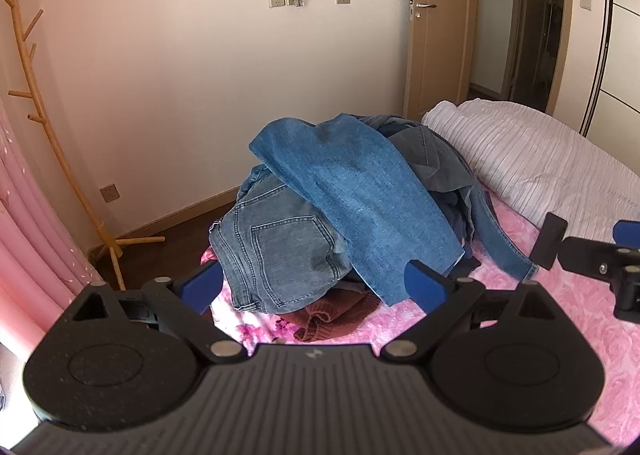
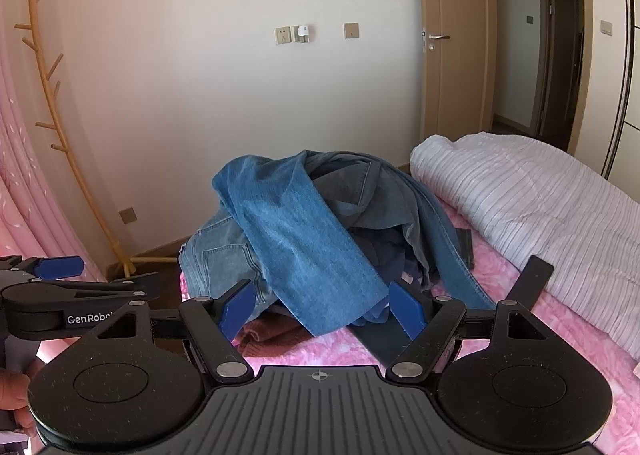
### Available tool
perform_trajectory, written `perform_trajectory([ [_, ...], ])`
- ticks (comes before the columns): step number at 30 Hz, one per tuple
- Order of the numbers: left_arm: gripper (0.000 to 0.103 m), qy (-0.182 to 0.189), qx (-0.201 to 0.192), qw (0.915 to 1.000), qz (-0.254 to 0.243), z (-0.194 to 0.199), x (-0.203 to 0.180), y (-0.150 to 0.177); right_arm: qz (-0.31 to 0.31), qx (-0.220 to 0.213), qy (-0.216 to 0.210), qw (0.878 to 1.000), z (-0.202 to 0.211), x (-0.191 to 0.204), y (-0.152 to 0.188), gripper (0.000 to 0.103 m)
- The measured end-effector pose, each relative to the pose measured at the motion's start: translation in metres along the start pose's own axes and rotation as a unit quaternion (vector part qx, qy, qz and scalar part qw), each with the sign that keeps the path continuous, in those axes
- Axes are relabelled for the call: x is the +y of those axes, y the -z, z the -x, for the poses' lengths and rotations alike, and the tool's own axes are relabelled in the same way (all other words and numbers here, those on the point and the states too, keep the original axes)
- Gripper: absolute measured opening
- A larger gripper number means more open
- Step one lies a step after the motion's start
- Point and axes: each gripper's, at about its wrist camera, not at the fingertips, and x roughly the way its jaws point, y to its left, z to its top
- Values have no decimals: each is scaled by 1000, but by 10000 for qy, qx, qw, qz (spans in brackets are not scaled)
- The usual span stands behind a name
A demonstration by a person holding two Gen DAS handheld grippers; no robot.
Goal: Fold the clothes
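Note:
A heap of denim lies on the pink flowered bedsheet. On top is a bright blue jeans leg. Under it at the left are paler jeans with a back pocket showing. Darker denim is at the back right. A reddish-brown knit garment peeks out from under the heap's near edge. My left gripper is open, just short of the heap. My right gripper is open beside it, with no cloth between its pads.
A rolled white striped quilt lies along the right of the bed. A wooden coat stand and a pink curtain are at the left by the wall. A door stands open behind. A hand holds the left gripper.

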Motion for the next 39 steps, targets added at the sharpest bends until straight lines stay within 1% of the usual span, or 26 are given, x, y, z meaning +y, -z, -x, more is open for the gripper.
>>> perform_trajectory([
  [15,95,49,8,9999,106,-4,0,1,37,24,1,10000,-2,-1,1,77],
  [28,95,72,41,9999,104,-6,-3,3,4,62,-18,10000,-7,-5,3,77],
  [39,95,70,63,9998,164,-6,1,5,71,103,-52,9999,-10,0,5,77],
])
